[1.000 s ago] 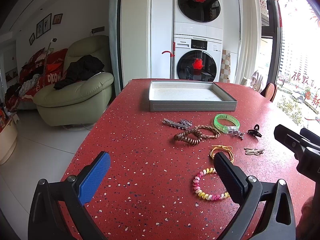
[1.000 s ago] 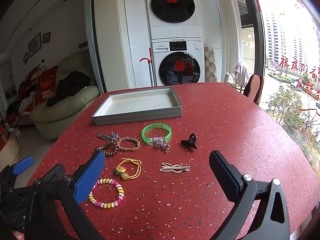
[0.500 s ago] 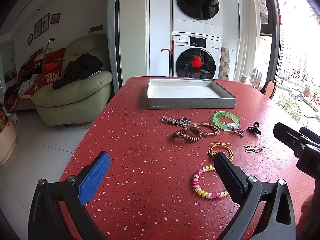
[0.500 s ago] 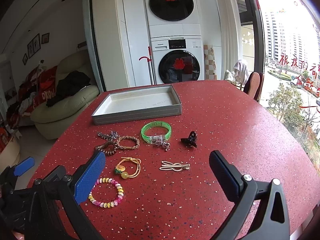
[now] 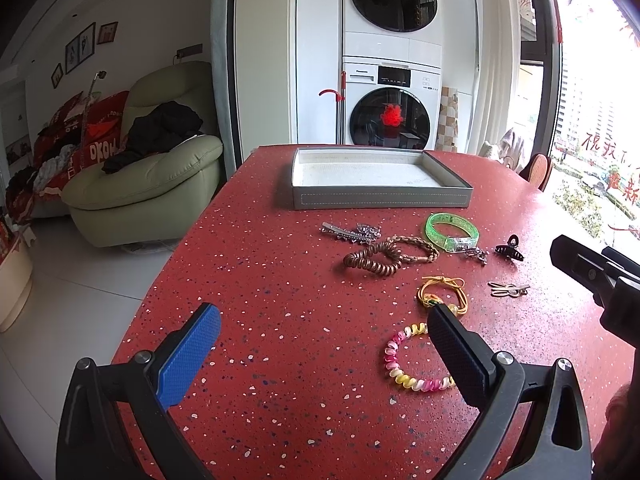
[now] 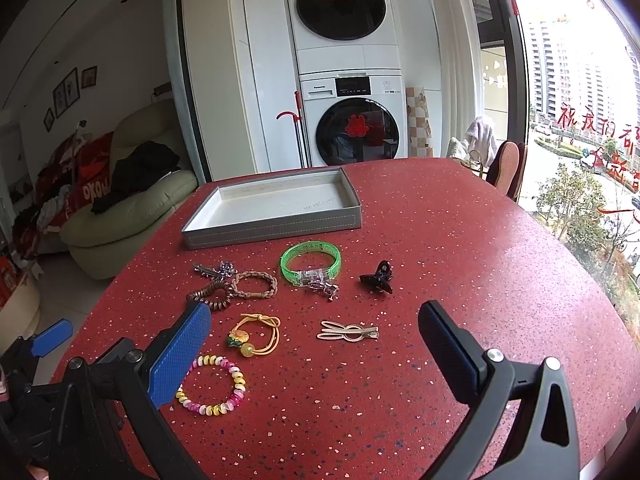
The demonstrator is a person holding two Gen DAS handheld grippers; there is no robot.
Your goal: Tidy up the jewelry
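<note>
An empty grey tray [image 5: 380, 196] [image 6: 272, 228] stands at the far side of the red table [image 5: 260, 272]. Before it lie a green bangle [image 6: 310, 260], a black claw clip [image 6: 377, 278], a brown coil tie [image 5: 372, 260], a braided bracelet [image 6: 255, 284], a silver clip [image 5: 352, 232], a yellow cord tie [image 6: 256, 332], a gold bunny clip [image 6: 348, 331] and a pink-yellow bead bracelet [image 6: 210, 384]. My left gripper [image 5: 324, 334] hovers open, left of the bead bracelet [image 5: 416, 360]. My right gripper [image 6: 316, 328] hangs open over the bunny clip, holding nothing.
Stacked washing machines [image 5: 390, 72] stand behind the table. A green armchair [image 5: 144, 184] with clothes sits to the left. A wicker chair [image 6: 506, 168] and a window are on the right. The table's near and left edges drop to a white tiled floor [image 5: 80, 300].
Both views have shifted slightly, so the tray and jewelry sit a little higher in frame. Both grippers stay open; nothing on the table has moved.
</note>
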